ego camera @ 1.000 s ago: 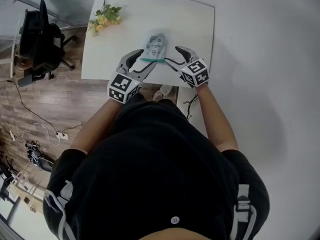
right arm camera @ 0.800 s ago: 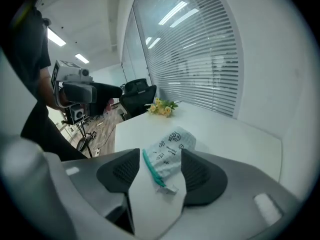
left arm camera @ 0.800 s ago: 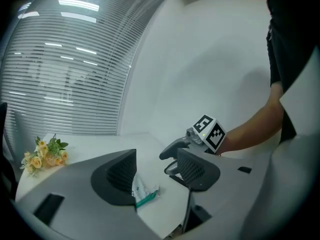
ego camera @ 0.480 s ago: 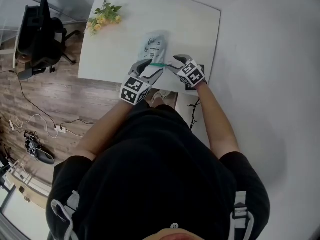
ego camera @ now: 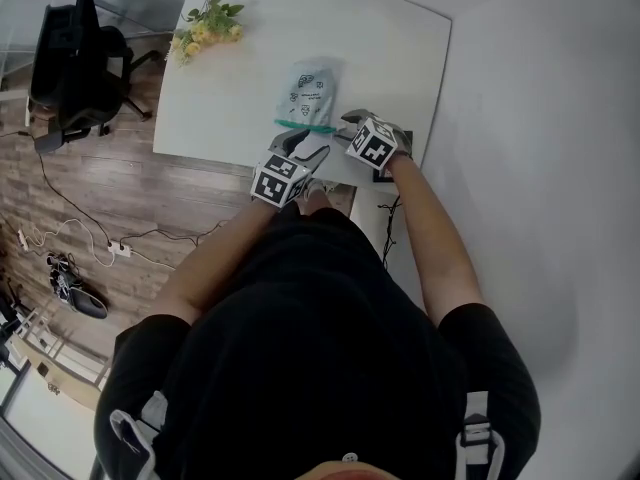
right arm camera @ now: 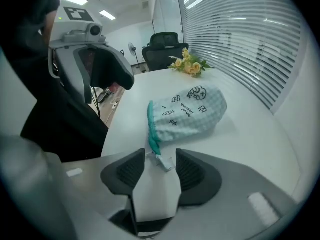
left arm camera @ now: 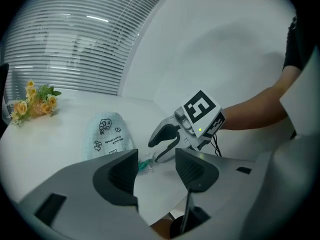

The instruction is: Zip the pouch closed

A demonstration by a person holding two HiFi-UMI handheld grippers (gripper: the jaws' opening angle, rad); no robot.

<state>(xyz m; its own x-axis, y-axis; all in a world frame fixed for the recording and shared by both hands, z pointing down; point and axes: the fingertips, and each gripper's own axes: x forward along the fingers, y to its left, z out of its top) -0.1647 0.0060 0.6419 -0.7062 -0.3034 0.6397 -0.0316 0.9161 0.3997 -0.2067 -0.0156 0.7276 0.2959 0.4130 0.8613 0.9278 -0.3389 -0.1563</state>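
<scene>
Both grippers have backed off the pouch [ego camera: 310, 90] toward the table's [ego camera: 230, 98] near edge. Our forearms reach forward and converge there. We see the left gripper [ego camera: 305, 146] just short of the pouch's mouth, jaws spread with only bare tabletop between them. The right gripper [ego camera: 342, 128] sits at the mouth's right end, jaws also apart; the white pull tab [right arm camera: 162, 160] lies loose between them, unpinched. The pale checked pouch lies flat near that edge, printed side up. Its teal zipper [right arm camera: 151, 126] faces us and looks drawn shut along its length.
</scene>
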